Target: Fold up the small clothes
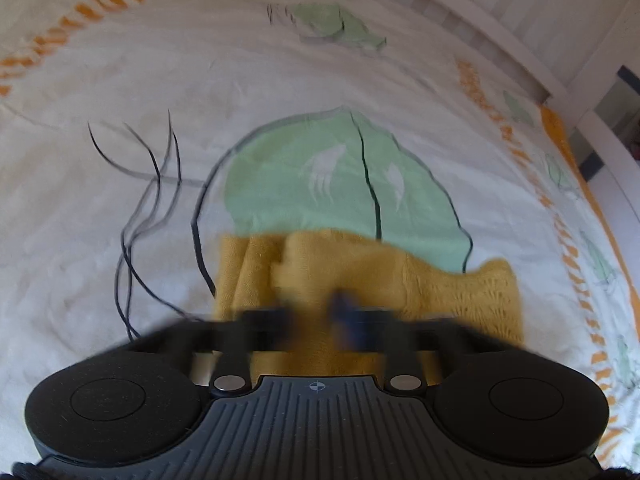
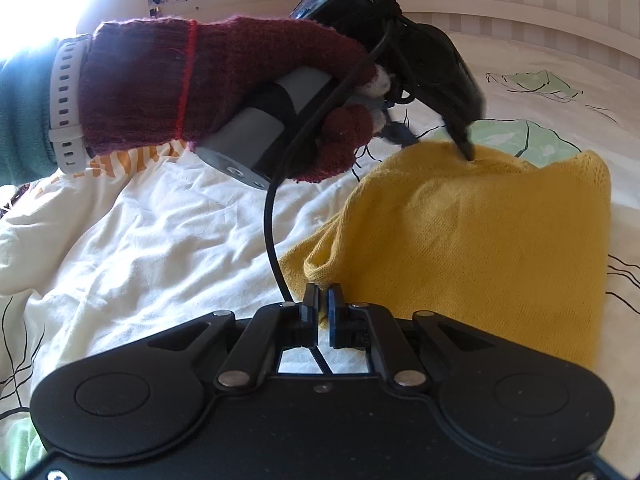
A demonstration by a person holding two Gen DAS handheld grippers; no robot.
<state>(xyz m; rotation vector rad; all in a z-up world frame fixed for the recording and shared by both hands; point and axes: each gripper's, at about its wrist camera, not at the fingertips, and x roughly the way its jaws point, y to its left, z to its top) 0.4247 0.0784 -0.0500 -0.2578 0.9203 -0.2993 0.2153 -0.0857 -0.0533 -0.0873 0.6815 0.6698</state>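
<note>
Both jaws shut: left gripper pinches yellow garment top, right gripper its hem.

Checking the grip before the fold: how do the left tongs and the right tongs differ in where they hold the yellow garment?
The left tongs pinch the yellow garment at its far edge, pointing steeply down; the right tongs grip a near rolled corner, lying flatter. The left tongs look blurred in their own view; the right tongs look sharp. Both are shut on the cloth.
</note>
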